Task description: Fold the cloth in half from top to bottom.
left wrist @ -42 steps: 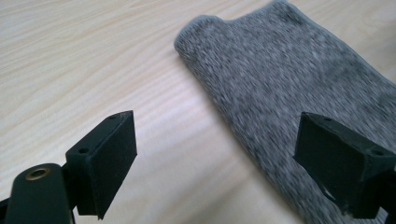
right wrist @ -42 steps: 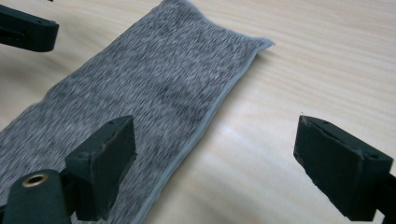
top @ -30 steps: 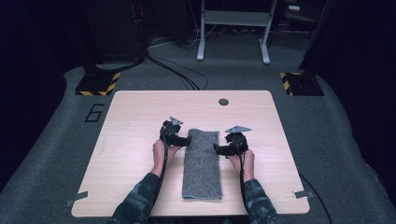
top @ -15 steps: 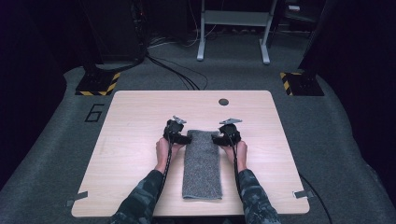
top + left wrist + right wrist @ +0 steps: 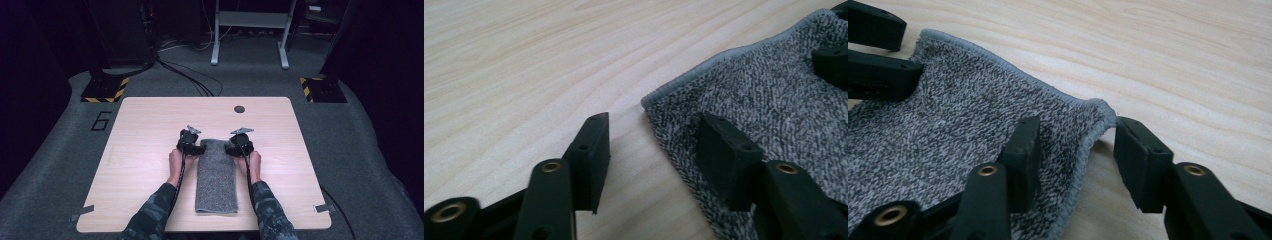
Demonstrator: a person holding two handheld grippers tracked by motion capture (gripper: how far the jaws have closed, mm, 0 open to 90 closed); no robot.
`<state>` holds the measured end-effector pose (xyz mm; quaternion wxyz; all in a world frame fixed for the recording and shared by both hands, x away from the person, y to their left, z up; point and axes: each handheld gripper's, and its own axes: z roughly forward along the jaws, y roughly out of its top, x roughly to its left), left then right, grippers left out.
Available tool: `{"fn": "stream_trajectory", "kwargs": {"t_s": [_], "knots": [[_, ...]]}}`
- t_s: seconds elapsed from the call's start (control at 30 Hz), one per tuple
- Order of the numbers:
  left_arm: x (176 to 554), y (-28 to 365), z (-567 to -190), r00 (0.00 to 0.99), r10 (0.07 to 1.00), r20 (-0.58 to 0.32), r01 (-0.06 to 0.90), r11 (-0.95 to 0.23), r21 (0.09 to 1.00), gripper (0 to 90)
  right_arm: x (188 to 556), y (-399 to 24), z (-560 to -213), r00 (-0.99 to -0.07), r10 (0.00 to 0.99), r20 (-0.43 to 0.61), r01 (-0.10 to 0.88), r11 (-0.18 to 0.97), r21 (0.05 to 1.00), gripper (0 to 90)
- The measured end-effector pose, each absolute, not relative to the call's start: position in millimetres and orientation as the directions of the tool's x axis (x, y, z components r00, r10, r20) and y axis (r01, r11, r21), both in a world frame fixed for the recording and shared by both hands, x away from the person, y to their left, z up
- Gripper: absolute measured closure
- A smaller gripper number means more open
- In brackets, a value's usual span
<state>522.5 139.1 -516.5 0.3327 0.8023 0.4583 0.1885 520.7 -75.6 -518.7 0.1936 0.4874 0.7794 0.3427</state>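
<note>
- A grey folded towel [image 5: 216, 175] is laid lengthwise at the middle of the wooden table [image 5: 145, 120].
- Its far left corner is straddled by the left gripper [image 5: 651, 145], jaws part-open and just closing.
- Its far right corner is straddled by the right gripper [image 5: 1075, 155], likewise closing, not yet pinched.

A pale wooden worktop [image 5: 150, 150] with rounded corners is seen on a grey carpet [image 5: 60, 165]. A small dark round disc [image 5: 239, 109] is set near its far edge. A "6" [image 5: 101, 121] is marked on the carpet at the left. Two black bases with yellow-black striped edges [image 5: 105, 90] [image 5: 322, 90] are placed beyond, and black cables [image 5: 187, 75] are laid between them. A grey metal frame [image 5: 250, 22] is seen farther back.
</note>
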Motion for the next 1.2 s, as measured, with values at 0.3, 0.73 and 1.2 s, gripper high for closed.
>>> {"fn": "stream_trajectory", "kwargs": {"t_s": [0.3,0.73,1.2], "knots": [[517.6,134.2,-515.7,0.53,0.848,0.001,0.599,-0.375,0.708,67.9,517.8,-71.2,-518.0,-0.459,0.888,0.041,0.627,0.291,0.723,70.1],[512.5,129.5,-517.8,0.545,0.838,-0.003,0.578,-0.373,0.725,86.5,513.0,-68.8,-518.2,-0.44,0.893,0.096,0.649,0.243,0.721,86.4],[505.4,136.6,-501.7,0.537,0.842,-0.048,0.55,-0.306,0.777,87.1,504.0,-77.7,-505.2,-0.45,0.886,0.111,0.608,0.213,0.765,87.2]]}}
